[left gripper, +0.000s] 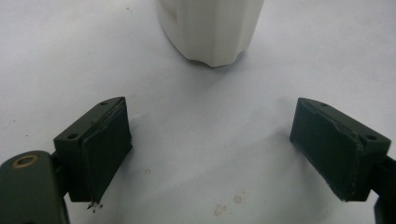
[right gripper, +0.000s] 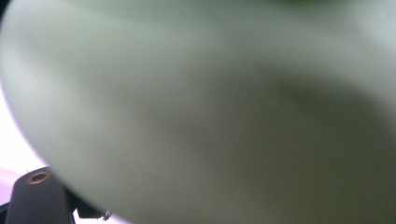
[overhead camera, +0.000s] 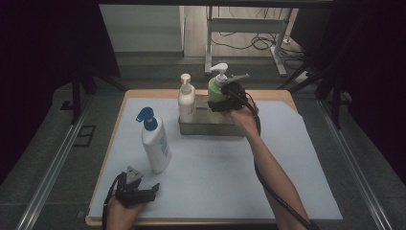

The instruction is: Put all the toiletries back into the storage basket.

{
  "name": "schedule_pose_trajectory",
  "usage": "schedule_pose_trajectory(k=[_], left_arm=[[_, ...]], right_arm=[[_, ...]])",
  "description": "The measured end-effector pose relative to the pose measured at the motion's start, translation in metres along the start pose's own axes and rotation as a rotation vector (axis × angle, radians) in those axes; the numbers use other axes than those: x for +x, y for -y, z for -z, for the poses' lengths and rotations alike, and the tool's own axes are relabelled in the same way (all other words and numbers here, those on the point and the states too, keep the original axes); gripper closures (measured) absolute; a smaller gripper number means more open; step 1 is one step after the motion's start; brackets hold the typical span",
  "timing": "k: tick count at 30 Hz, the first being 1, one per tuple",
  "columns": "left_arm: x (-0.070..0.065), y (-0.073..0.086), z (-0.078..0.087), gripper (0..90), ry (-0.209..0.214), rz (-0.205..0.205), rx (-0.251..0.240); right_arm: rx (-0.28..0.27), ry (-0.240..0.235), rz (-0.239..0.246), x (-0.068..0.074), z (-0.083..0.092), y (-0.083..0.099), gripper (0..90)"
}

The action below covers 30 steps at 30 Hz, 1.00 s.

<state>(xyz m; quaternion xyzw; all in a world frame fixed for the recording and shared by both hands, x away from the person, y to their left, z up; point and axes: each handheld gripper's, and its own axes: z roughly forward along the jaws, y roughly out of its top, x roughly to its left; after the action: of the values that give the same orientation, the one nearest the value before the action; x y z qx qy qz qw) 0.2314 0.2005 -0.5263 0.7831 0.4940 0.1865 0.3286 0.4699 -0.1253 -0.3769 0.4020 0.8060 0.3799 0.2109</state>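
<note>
jaws of the right gripper sit wide around the green pump bottle, which stands upright in the metal tray beside the cream bottle; whether the pads press it i cannot tell. its long axis runs straight up, so any lift goes vertical. left gripper, jaws spread and empty, rests near the white bottle on the table.

The right gripper is stretched far out on a long bare forearm, pressed against the green pump bottle; up close that bottle crowds its jaws, so a grip cannot be told; the left gripper sits low and near the person, well apart from that bottle, hand wrapped behind it, jaws spread wide with nothing between.
</note>
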Motion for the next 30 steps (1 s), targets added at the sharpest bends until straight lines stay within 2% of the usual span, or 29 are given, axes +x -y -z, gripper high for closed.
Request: schedule_pose_trajectory(k=[30], left_arm=[[0.0, 0.0, 0.0, 12.1, 0.0, 0.0, 0.001]], right_arm=[[0.075, -0.022, -0.019, -0.003, -0.03, 0.03, 12.5]])
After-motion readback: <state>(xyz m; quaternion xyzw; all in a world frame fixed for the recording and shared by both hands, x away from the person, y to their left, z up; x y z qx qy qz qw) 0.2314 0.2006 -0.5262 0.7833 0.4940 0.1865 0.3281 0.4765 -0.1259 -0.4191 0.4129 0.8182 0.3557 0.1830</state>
